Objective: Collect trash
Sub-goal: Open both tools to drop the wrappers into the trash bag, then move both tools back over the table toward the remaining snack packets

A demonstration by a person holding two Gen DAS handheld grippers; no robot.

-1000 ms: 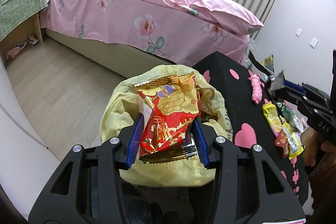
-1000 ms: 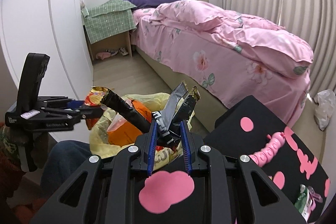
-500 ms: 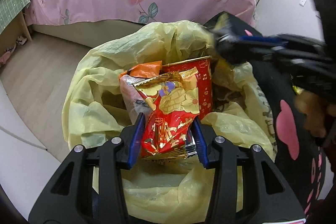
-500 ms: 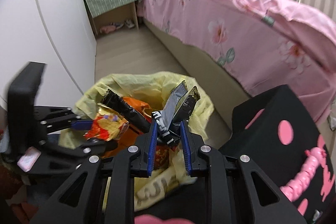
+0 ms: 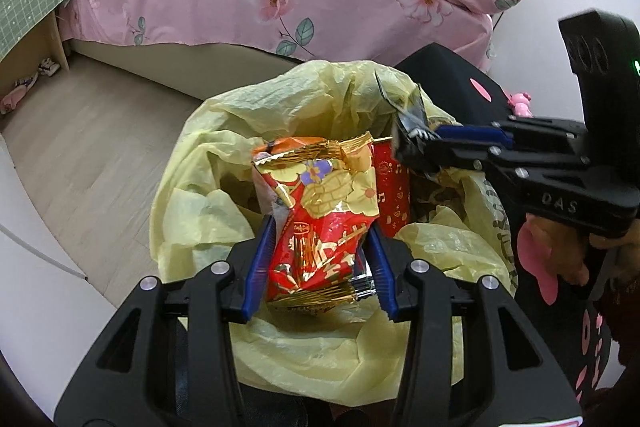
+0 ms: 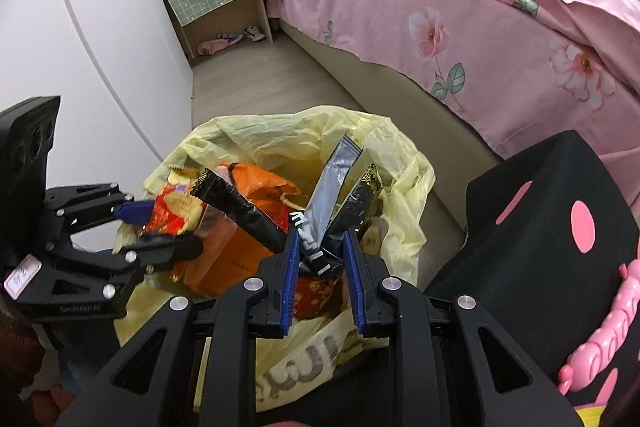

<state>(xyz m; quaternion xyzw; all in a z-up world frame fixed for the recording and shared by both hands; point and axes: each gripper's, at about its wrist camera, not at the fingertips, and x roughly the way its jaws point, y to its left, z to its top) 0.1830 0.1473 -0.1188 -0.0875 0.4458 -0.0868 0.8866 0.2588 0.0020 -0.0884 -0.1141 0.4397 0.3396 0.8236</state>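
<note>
I have both loads hanging over the mouth of the crumpled pale-yellow plastic trash bag (image 5: 224,187), which fills the middle of both wrist views. My left gripper (image 5: 320,259) has its fingers clamped on the lower half of a red-and-gold foil snack packet (image 5: 324,223), whose long axis stands upright and leans away from me over the bag's opening. My right gripper (image 6: 320,267) has its fingers narrow, pinching a bundle of slim black and silver stick wrappers (image 6: 320,227) that fan upward from the grip, one slanting toward the upper left of the frame. In my judgement the drop turns on this: both items sit directly above the open bag, so parting the fingers should let them fall in, with the right hand's bundle nearer the right-hand rim in the left view.
</note>
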